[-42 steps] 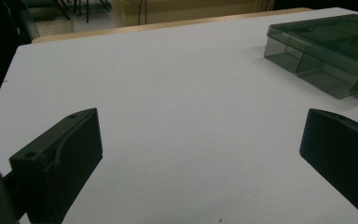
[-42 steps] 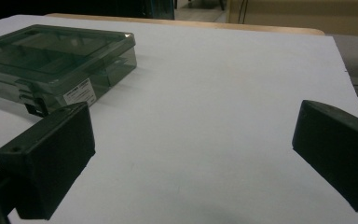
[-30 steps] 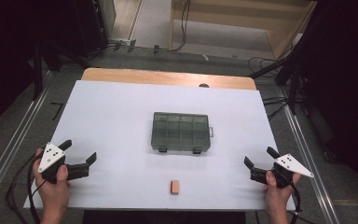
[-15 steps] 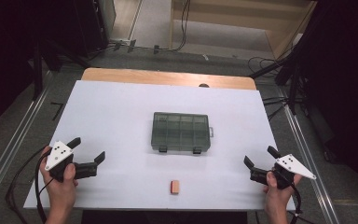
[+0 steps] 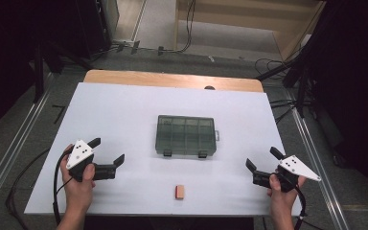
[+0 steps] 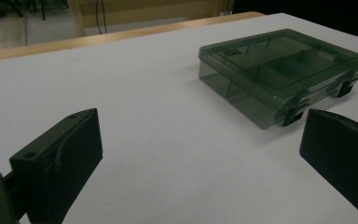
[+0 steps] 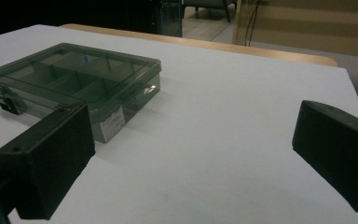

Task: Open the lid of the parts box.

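Smoky clear compartment box (image 5: 186, 135) flat on white table (image 5: 124, 110), about mid-table, lid shut, two dark latches on near edge. Left gripper (image 5: 106, 150) held at near left of table, jaws spread wide, nothing between them, aimed right toward box; box well apart, to its right and slightly farther. In left gripper view, box (image 6: 279, 72) up at far right beyond the jaws, latches facing near right, bare table between jaws. Right gripper (image 5: 260, 160) held at near right of table, jaws also spread wide and empty, aimed left and far; box to its left and farther, well apart. In right gripper view, box (image 7: 74, 79) at far left, partly behind left jaw, white label on its side wall. Small orange-pink block (image 5: 179, 191) lying near table's near edge, nearer than box, between the two grippers, touching neither. Wooden strip (image 5: 172, 79) along far table edge. Both hands gripping handles, cables trailing off near edge.
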Demonstrator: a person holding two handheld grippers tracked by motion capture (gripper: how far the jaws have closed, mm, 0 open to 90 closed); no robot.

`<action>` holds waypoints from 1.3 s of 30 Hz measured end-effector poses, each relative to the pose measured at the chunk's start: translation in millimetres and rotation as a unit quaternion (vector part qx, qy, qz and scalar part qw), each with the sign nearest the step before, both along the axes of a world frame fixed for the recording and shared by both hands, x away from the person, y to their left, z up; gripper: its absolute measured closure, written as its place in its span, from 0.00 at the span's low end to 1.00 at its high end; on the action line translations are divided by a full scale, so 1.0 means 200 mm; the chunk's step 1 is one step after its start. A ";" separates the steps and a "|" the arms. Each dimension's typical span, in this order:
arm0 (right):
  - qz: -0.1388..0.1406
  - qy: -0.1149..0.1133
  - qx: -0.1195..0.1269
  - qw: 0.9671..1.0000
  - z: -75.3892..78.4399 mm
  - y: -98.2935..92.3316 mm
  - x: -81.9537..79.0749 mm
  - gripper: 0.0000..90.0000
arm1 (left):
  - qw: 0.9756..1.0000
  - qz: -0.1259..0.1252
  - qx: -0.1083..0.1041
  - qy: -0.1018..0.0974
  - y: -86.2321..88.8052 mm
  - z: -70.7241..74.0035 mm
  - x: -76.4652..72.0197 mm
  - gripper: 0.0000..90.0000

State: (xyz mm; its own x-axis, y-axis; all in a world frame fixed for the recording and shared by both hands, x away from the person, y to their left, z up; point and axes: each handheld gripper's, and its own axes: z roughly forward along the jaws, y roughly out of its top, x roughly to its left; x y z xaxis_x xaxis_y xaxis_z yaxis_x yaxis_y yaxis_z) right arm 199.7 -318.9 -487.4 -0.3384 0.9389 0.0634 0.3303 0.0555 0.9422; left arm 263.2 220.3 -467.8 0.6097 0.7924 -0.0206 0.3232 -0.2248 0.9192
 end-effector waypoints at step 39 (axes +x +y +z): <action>0.072 -0.002 0.011 0.997 0.14 0.28 0.25 0.00 | 0.998 -0.060 -0.023 0.013 -0.31 0.02 0.19 0.00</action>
